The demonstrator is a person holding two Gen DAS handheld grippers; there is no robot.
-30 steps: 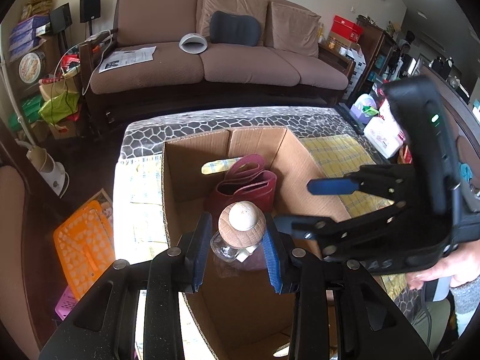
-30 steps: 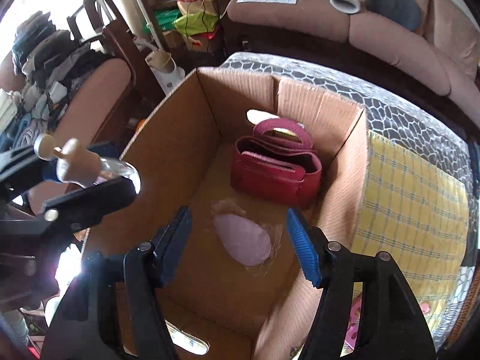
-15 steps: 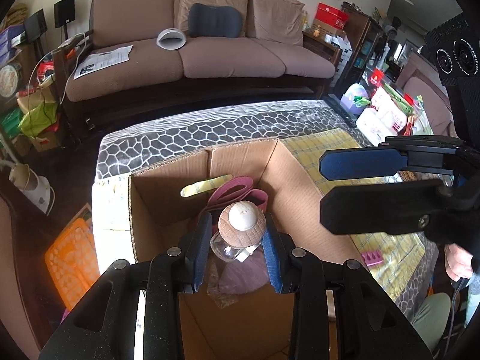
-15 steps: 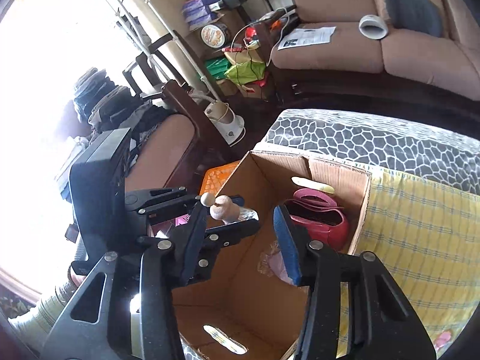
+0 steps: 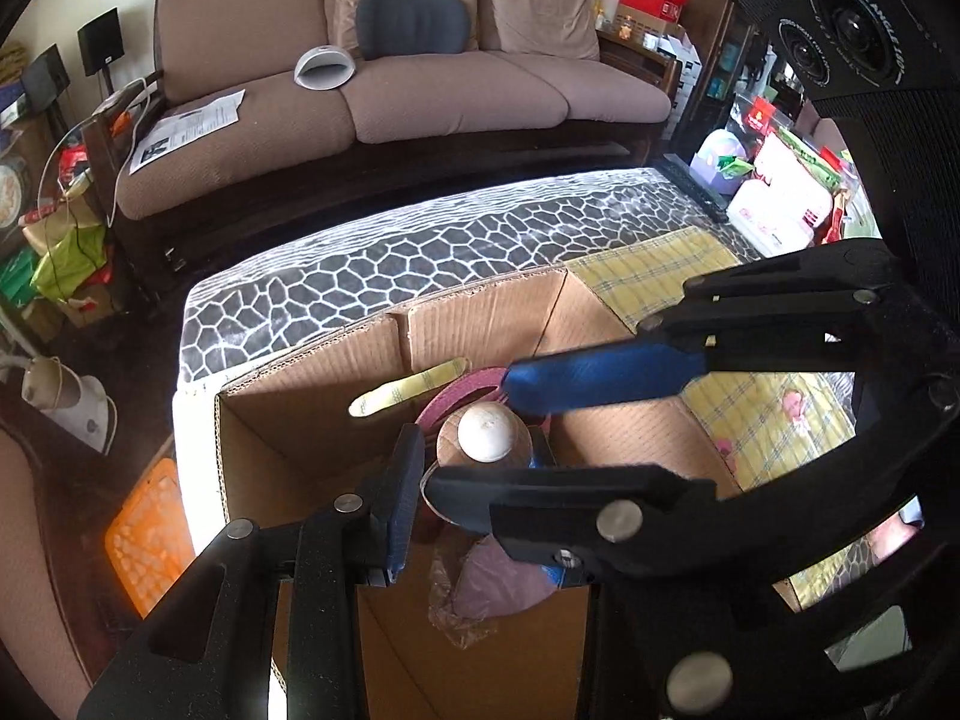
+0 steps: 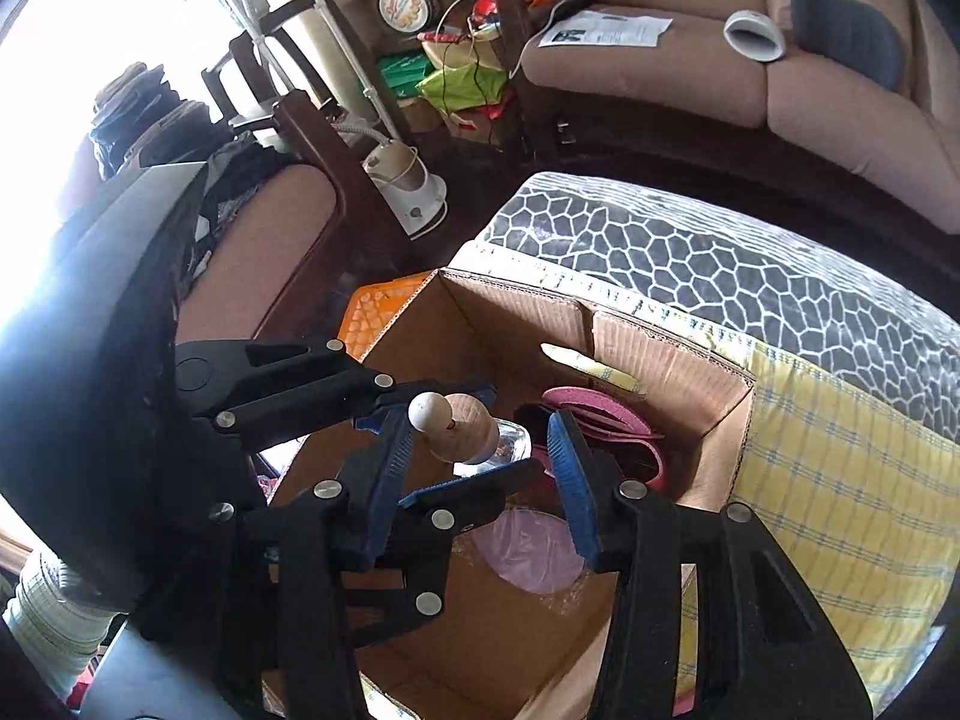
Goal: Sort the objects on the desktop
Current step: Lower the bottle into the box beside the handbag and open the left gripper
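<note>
bottle held over the box, both tongs crowding it

Box [image 5: 492,324] holds a red bag [image 6: 606,420], a pink pouch [image 5: 498,585] and a yellow stick [image 5: 408,387]. Left gripper [image 6: 447,429] clamps the bottle [image 5: 483,441] by its wooden stopper above them; right gripper [image 6: 480,480] spread wide around the bottle, its finger blocking the left view

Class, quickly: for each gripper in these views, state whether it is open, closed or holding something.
Left gripper: closed on the glass bottle with wooden stopper, above the cardboard box.
Right gripper: open, jaws either side of the bottle, gripping nothing.
</note>
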